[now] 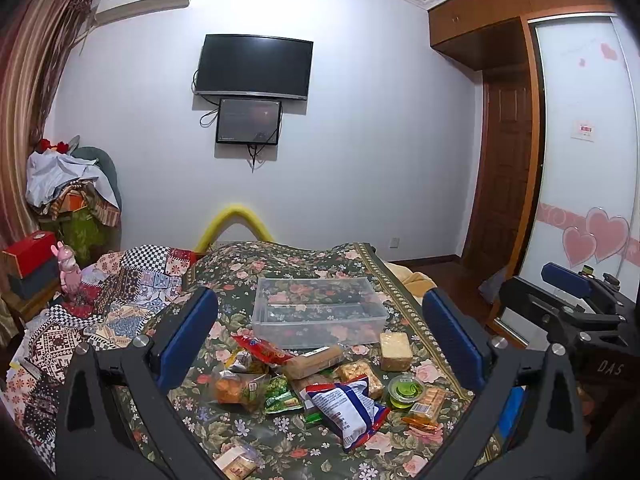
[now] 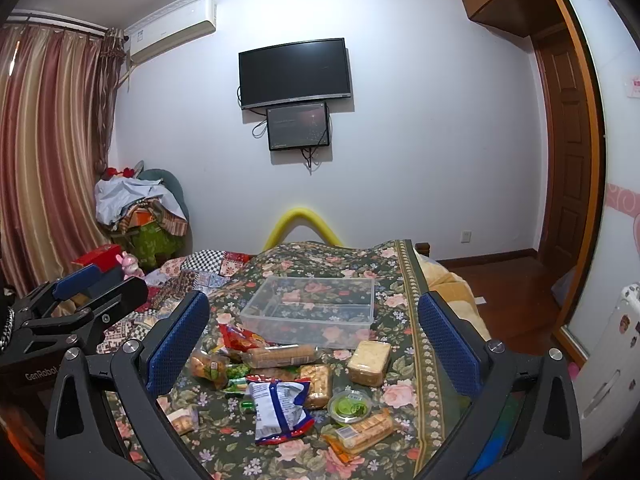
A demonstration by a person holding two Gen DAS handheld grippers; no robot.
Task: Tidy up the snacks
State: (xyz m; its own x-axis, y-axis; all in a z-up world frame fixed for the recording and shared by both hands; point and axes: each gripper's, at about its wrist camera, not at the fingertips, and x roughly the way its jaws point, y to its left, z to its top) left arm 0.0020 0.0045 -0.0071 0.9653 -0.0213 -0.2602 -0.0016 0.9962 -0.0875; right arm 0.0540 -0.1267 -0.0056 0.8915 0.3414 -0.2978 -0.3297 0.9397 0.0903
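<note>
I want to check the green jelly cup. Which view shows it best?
Right wrist view: the green jelly cup shows its whole lid, with nothing over it. In the left wrist view the cup appears whole too, but lies nearer the right finger.

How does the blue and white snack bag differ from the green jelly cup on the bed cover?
The blue and white bag is a crumpled soft packet lying flat; the green jelly cup is a round rigid tub standing upright. The bag looks larger than the cup. Both lie outside the clear plastic box.

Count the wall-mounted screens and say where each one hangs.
2. The large black flat television is mounted high on the white wall; the smaller dark rectangular monitor hangs directly below it, with loose cables beside it. None seem hidden.
</note>
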